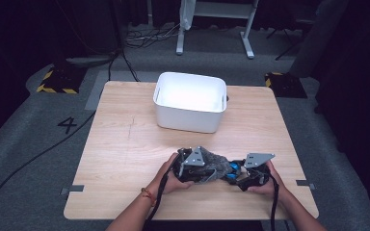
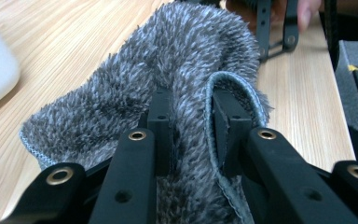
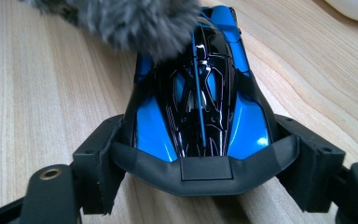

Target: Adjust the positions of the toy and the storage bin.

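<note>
grey cloth [image 2: 168, 70] over toy car [image 3: 200, 107]

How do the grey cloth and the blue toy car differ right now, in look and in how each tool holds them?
The grey cloth is shaggy, matte and limp; the blue toy car is hard, glossy blue and black. The left tool pinches a fold of the cloth; the right tool clamps the car across its sides. The cloth drapes over the car's far end, which lies beneath it. Both sit at the table's near edge, each gripped.

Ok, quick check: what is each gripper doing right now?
Left gripper: shut on the grey fluffy cloth.
Right gripper: shut on the blue and black toy car, jaws at its sides.
</note>
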`<action>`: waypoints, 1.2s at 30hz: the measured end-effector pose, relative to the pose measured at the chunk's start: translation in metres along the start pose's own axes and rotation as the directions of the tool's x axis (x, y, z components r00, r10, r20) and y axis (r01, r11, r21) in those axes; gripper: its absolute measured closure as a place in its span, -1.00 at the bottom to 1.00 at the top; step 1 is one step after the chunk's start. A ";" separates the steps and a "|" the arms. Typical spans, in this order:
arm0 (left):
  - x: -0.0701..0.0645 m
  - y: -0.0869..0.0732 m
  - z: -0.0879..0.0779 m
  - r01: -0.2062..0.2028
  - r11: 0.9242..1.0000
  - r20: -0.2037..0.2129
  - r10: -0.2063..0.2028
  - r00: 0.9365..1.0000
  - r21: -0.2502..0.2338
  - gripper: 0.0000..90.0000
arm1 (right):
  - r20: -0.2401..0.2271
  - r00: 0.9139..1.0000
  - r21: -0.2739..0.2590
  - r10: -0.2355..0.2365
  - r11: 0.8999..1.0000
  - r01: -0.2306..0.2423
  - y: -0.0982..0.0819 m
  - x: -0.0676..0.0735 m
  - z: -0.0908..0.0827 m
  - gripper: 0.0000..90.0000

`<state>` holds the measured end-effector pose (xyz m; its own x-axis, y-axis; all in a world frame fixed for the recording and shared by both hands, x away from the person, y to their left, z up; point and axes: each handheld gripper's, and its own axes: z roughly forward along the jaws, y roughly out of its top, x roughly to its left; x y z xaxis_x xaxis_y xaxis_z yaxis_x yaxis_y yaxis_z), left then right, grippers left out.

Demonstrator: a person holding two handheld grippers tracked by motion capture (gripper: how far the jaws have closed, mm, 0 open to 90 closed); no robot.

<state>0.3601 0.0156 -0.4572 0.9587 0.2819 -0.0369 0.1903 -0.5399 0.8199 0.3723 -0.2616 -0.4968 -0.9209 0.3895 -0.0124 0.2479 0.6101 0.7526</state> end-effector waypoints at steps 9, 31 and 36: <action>0.012 -0.001 0.021 0.045 0.998 -0.062 -0.043 0.997 0.045 0.60 | -0.001 1.000 0.012 -0.001 1.000 0.001 -0.001 0.000 0.001 -0.45; -0.003 -0.044 -0.021 0.007 0.991 -0.105 0.007 0.994 0.137 0.58 | -0.031 0.997 0.043 0.064 0.997 -0.062 -0.002 -0.005 0.002 -0.45; -0.013 -0.034 -0.002 -0.027 0.993 -0.038 0.031 0.999 0.115 0.56 | -0.057 0.992 0.052 0.116 0.992 -0.113 0.001 -0.007 0.002 -0.45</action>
<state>0.3404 0.0314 -0.4831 0.9554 0.2950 0.0104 0.1877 -0.6345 0.7498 0.3794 -0.2625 -0.4971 -0.9018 0.4172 0.1126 0.3654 0.5970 0.7141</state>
